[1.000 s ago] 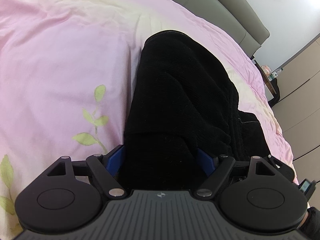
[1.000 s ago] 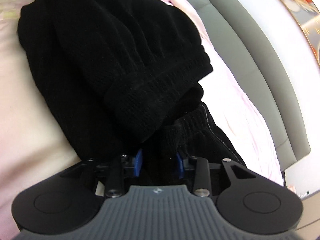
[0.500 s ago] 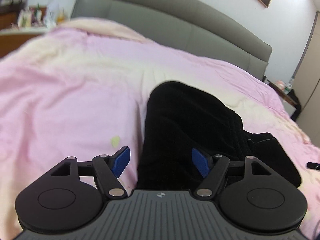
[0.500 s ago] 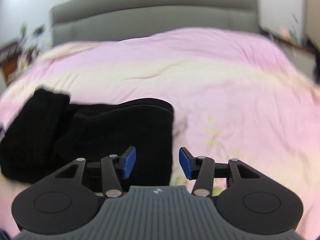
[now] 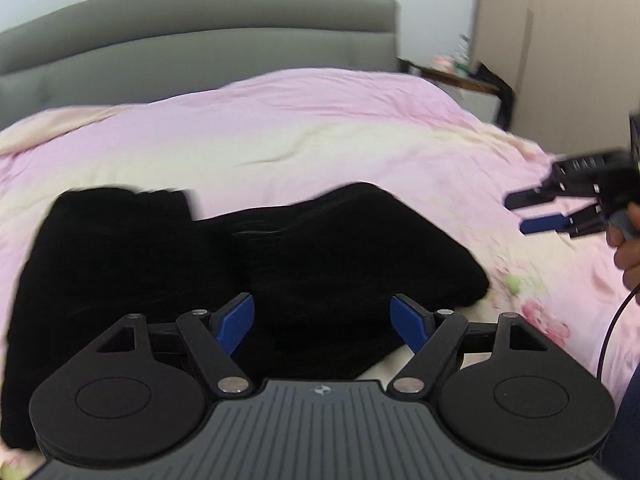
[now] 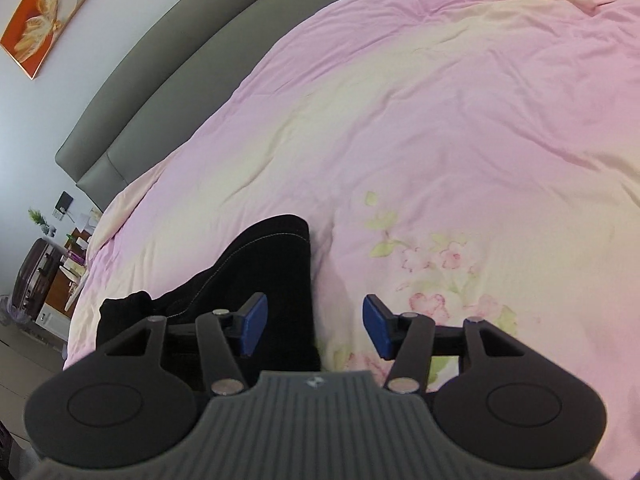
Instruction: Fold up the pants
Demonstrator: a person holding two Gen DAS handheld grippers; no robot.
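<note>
One pair of black pants lies folded into a thick bundle on the pink floral duvet, and two grippers hang over it with nothing in either.

The left gripper has its blue pads spread wide above the near edge of the bundle; its jaws have just been opening a little further, with only air between them. The right gripper stands about half open — its jaws have just been opening too — and only the right edge of the pants shows under its left pad, not pinched. From the left view it sits off to the right, held in a hand clear of the cloth.

A second ago both grippers were down in the fabric, the right one closer together around a fold; since then both have pulled back and the grey headboard has come into sight.

No containers are visible on the bed.
</note>
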